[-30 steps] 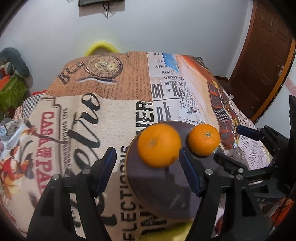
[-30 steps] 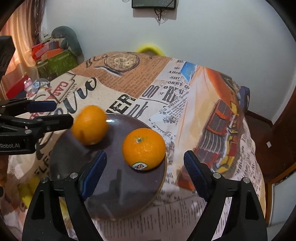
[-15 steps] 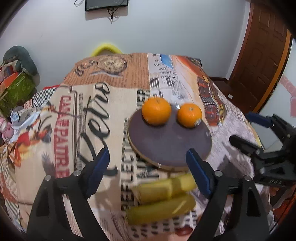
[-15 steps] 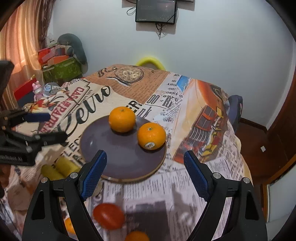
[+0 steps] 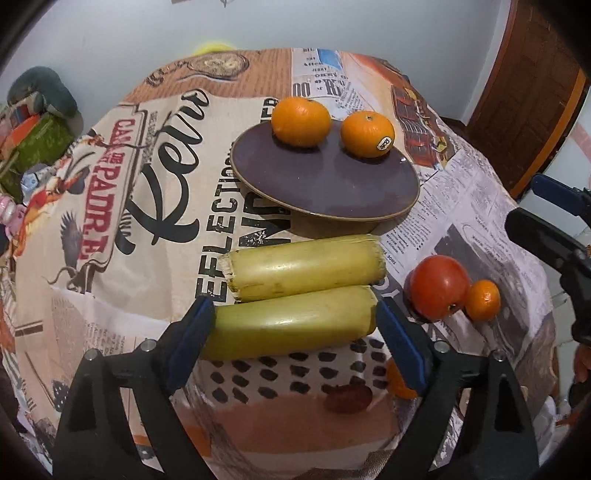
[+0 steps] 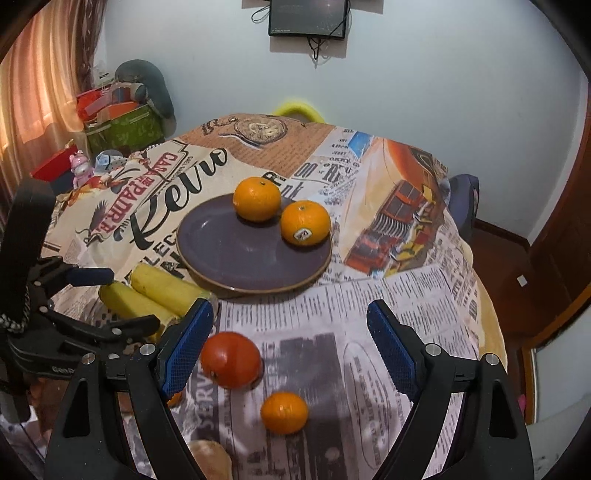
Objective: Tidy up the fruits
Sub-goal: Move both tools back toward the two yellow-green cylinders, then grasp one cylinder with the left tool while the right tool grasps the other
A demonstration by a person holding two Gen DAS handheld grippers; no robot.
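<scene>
Room: pale wall, a dark screen [image 6: 308, 16] mounted high on it, a brown door [image 5: 532, 88] at the right. The table [image 6: 424, 295] carries a cloth printed with newspaper text and vintage lettering.

My left gripper [image 5: 291, 341] is spread wide and holds nothing. Its blue pads sit at either end of the near yellow piece [image 5: 291, 325], a cut length of yellow fruit lying crosswise; I cannot tell whether the pads touch it. A second yellow piece [image 5: 303, 267] lies just beyond, parallel and touching the first. Farther out is the purple plate [image 5: 325, 184], with two oranges on its far side: the left orange [image 5: 301, 116], and the stickered orange [image 5: 367, 133] just right of it, a small gap between them in this view. To the right of the yellow pieces sits a red tomato [image 5: 437, 288], with a small orange [image 5: 482, 300] touching its right side.

My right gripper [image 6: 291, 339] is likewise wide open and empty. The tomato [image 6: 231, 360] lies on the cloth just inside its left pad; the small orange [image 6: 284, 412] lies nearer, between the fingers. The plate [image 6: 240, 254] is beyond, well apart from this gripper. A pale round item at the bottom edge is too cropped to identify.
</scene>
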